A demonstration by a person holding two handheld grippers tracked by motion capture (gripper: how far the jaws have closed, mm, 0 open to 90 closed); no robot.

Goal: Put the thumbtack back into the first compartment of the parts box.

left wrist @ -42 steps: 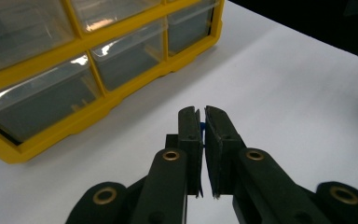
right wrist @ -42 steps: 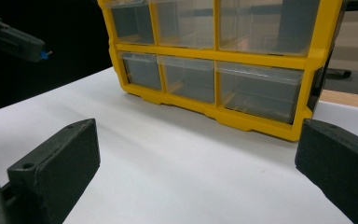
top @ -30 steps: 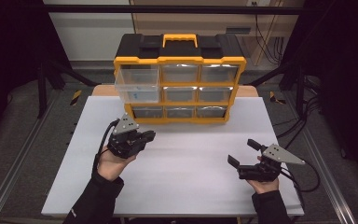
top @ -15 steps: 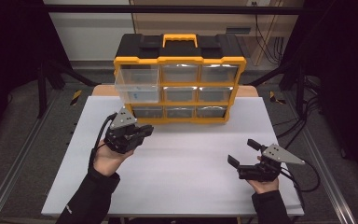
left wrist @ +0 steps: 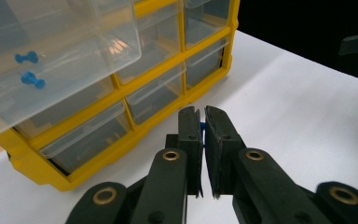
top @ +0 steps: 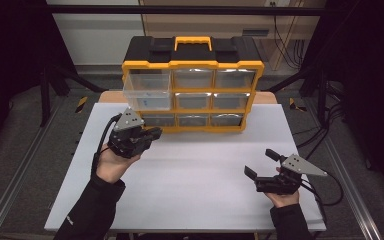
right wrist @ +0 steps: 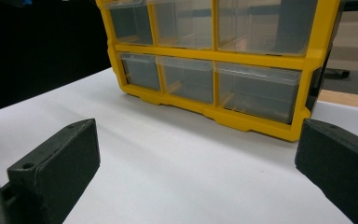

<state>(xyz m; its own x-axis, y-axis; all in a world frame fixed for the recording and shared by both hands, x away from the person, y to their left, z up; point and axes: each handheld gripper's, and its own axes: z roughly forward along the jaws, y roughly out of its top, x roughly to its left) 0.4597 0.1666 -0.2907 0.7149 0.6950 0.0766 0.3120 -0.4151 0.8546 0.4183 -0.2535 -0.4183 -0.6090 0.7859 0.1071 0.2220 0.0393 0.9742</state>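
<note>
A person's left gripper [top: 152,134] hovers above the white table [top: 195,175] near its far left part, just in front of the lower left corner of a yellow-framed storage cabinet with clear plastic drawers and a black lid [top: 192,85] that stands along the table's far edge. In the left gripper view the two black jaws are drawn almost together, with only a thin slit between them, and a small blue object [left wrist: 202,138] peeks through that slit; it looks pinched between the pads, though little of it shows. The cabinet's clear top-left drawer [top: 147,90] is pulled out well past its neighbours and overhangs the front of the frame. Inside it lie two small blue push pins [left wrist: 30,70], side by side near the drawer's front wall. The other eight drawers sit flush in the frame. The right gripper [top: 262,167] is held low over the table near its near right corner, well apart from the cabinet, jaws spread wide with nothing between them; in the right gripper view they frame the cabinet's lower row of drawers.
</note>
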